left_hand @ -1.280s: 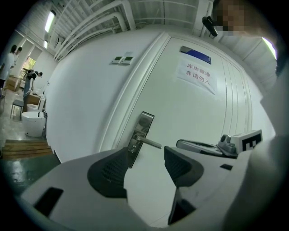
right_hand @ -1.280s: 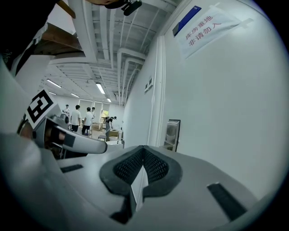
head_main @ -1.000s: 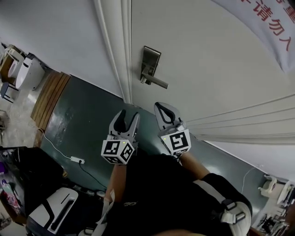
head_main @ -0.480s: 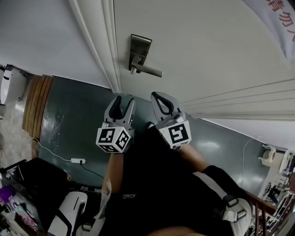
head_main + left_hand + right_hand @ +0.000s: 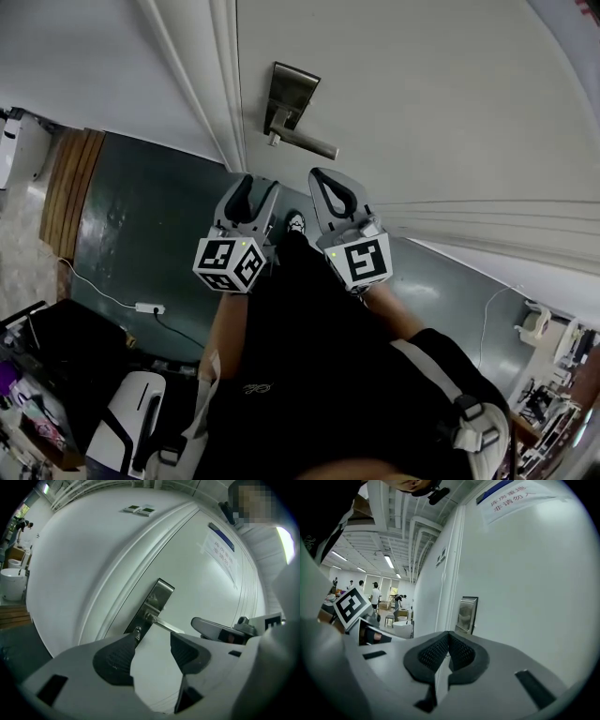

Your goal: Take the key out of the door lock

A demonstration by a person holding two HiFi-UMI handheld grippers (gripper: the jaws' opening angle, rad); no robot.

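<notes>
Now, at the left, my left gripper (image 5: 251,190) has its jaws spread with nothing between them, not touching the white door (image 5: 422,112). The key (image 5: 137,631) sits in the brushed-metal lock plate (image 5: 292,92), just under the lever handle (image 5: 309,144). I judge it small, light, stiff and smooth, so I would pinch its flat head squarely and pull straight out. At the right, my right gripper (image 5: 328,183) is pressed together on nothing, its ribbed pads touching.

Lock plate (image 5: 292,86) and handle (image 5: 309,147): brushed metal. Door (image 5: 422,84): smooth matt white paint. Left gripper (image 5: 152,641) fingers (image 5: 112,660): matt grey plastic, ribbed dark pads. Floor (image 5: 150,216): glossy dark green.
</notes>
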